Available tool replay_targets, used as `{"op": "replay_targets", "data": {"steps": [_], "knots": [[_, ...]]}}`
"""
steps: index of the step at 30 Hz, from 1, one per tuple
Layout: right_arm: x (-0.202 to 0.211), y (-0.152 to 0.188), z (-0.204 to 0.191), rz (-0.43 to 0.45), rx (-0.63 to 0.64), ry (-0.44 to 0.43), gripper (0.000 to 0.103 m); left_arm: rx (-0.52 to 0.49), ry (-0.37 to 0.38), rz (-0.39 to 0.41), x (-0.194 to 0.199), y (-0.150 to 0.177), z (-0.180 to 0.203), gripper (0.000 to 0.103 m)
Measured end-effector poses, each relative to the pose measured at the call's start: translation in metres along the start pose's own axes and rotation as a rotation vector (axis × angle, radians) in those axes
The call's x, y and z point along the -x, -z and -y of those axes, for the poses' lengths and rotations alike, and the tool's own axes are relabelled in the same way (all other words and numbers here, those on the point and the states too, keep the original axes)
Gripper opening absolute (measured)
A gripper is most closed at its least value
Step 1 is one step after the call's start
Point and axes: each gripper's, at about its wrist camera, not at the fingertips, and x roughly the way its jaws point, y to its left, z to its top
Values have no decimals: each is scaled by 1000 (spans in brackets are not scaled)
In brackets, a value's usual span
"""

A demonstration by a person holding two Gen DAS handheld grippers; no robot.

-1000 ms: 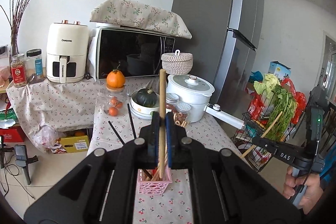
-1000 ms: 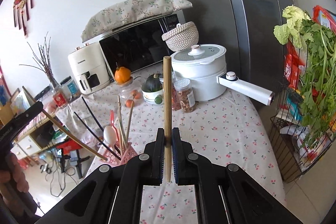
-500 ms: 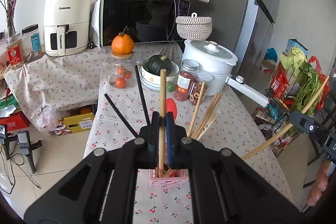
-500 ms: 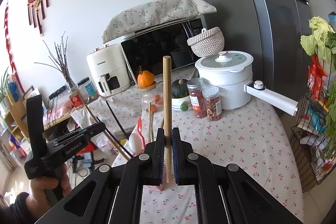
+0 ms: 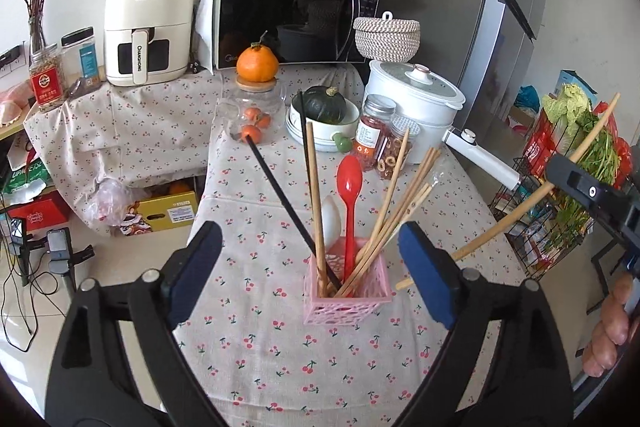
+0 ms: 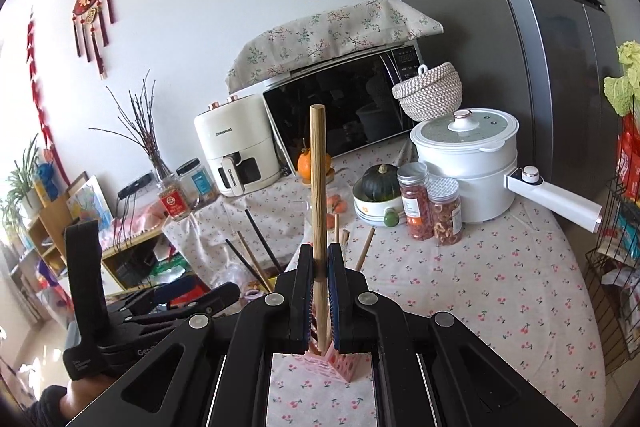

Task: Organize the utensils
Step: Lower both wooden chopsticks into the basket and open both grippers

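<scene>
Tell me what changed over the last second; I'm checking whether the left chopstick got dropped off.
The left gripper came down over the pink basket and let go of its wooden chopstick, which now stands in the basket; its jaws are opening with nothing between them. The right gripper stays shut on its own chopstick.

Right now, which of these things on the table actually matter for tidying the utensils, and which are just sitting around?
Part of the job:
pink basket
wooden chopsticks
black chopsticks
red spoon
chopstick gripped by the right hand-held gripper

Just lying about:
microwave
air fryer
white pot
squash
spice jars
</scene>
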Motion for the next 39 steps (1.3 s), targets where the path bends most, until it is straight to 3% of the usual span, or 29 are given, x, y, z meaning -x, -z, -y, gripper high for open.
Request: {"op": "replay_targets", "data": {"steps": [9, 18, 24, 27, 29, 32, 36, 39], "knots": [[-29, 4, -1, -5, -4, 14, 7, -56, -31, -145, -4, 37, -15, 94], [-41, 2, -15, 34, 13, 26, 7, 8, -17, -181, -3, 41, -34, 94], [-65, 15, -24, -42, 106, 83, 7, 15, -8, -196, -6, 42, -33, 94], [-77, 23, -21, -104, 110, 65, 9, 9, -9, -198, -6, 43, -30, 94], [-76, 24, -16, -117, 88, 59, 18, 5, -8, -196, -5, 43, -27, 94], [-63, 21, -8, -96, 56, 52, 46, -4, -5, -186, -1, 43, -23, 94], [-37, 16, 1, -89, 27, 55, 61, 2, -24, -162, 8, 42, -14, 96], [-14, 16, 8, -79, 18, 80, 78, 11, -46, -127, 20, 41, -5, 102]]}}
